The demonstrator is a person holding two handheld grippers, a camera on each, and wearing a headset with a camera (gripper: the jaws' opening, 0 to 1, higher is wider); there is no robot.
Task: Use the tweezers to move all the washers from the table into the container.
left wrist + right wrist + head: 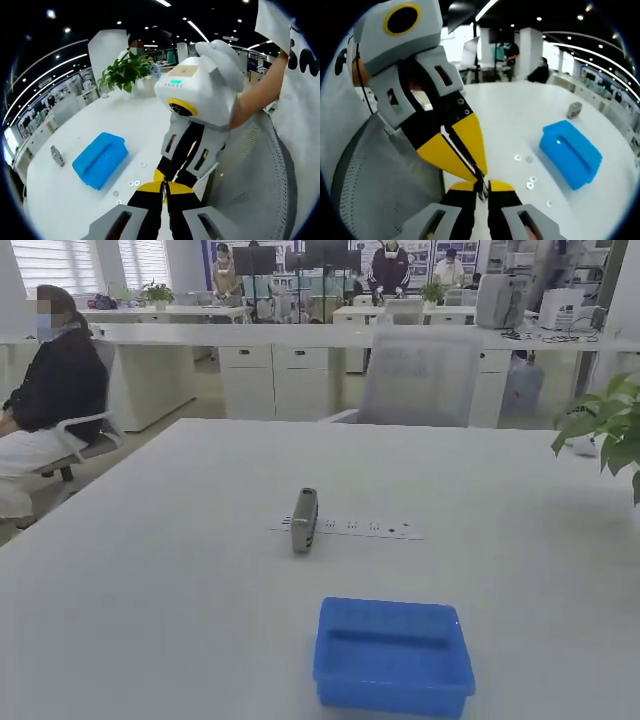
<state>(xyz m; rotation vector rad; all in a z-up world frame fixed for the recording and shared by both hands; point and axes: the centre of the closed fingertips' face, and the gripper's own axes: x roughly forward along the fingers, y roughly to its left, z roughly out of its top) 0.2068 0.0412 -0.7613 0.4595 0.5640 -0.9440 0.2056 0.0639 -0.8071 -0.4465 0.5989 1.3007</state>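
Several washers lie loose on the white table, just off the blue container at its 8 o'clock in the right gripper view. Thin tweezers run between the left gripper's closed yellow-tipped jaws. The right gripper, tip to tip with it, is pinched together on their end.

Washers too tiny for detail
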